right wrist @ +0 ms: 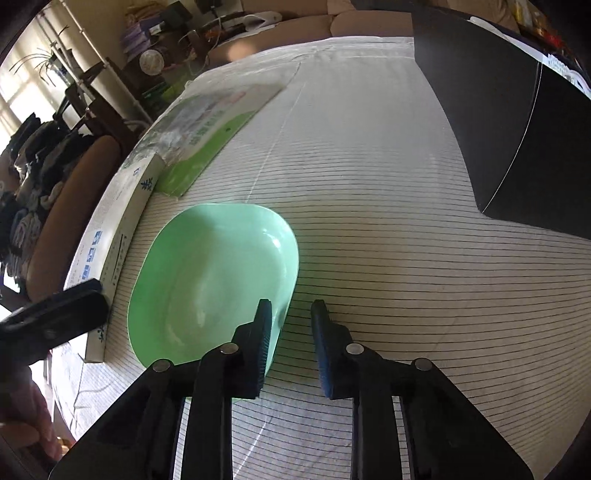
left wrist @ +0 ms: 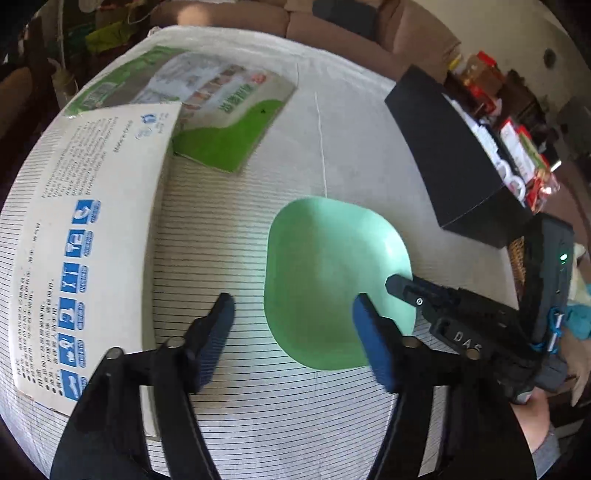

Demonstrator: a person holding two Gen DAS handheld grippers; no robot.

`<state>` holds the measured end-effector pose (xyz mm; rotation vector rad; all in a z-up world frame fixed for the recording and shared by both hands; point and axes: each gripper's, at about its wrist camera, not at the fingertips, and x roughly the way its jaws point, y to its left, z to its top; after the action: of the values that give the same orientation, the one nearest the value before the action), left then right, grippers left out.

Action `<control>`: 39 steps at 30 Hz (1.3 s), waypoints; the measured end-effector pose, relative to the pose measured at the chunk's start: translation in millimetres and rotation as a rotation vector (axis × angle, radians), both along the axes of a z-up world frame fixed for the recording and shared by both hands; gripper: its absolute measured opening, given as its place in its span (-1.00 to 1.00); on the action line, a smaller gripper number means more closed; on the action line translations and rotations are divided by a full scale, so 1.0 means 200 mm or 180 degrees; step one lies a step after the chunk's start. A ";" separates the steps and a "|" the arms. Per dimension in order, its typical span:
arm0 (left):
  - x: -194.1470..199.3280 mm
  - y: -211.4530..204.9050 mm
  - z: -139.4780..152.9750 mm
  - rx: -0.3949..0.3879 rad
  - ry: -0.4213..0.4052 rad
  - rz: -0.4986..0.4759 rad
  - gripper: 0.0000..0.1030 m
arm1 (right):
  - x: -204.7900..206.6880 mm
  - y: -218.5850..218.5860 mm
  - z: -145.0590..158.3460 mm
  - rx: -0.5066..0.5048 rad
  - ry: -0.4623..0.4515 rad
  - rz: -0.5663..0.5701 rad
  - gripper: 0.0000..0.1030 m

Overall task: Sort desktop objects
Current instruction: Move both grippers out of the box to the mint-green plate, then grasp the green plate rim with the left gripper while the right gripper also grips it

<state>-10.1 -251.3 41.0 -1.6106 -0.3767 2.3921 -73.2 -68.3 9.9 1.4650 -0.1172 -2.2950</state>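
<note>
Striped white tablecloth (right wrist: 388,236) covers table; brown sofa (left wrist: 332,26) behind. One pale green rounded-square plastic bowl (right wrist: 210,280) sits mid-cloth, empty. Two flat printed cartons beside bowl: white box with blue icons (left wrist: 85,240) just beside it, green-and-white box (left wrist: 207,110) beyond. One black box (left wrist: 450,155) on bowl's other side, apart. Left gripper (left wrist: 293,317) half open over bowl's rim, nothing between fingers. Right gripper (right wrist: 291,325) narrow, gap visible, empty, at bowl's near edge.
</note>
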 end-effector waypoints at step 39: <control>-0.33 0.89 0.80 0.1052 0.0527 -0.0601 0.12 | -0.14 0.96 0.87 -0.0571 0.1115 -0.0144 -0.71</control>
<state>-76.0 -74.2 200.1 -1.2373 -0.5300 2.1664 -101.9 122.7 183.8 0.9667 -0.2479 -2.4663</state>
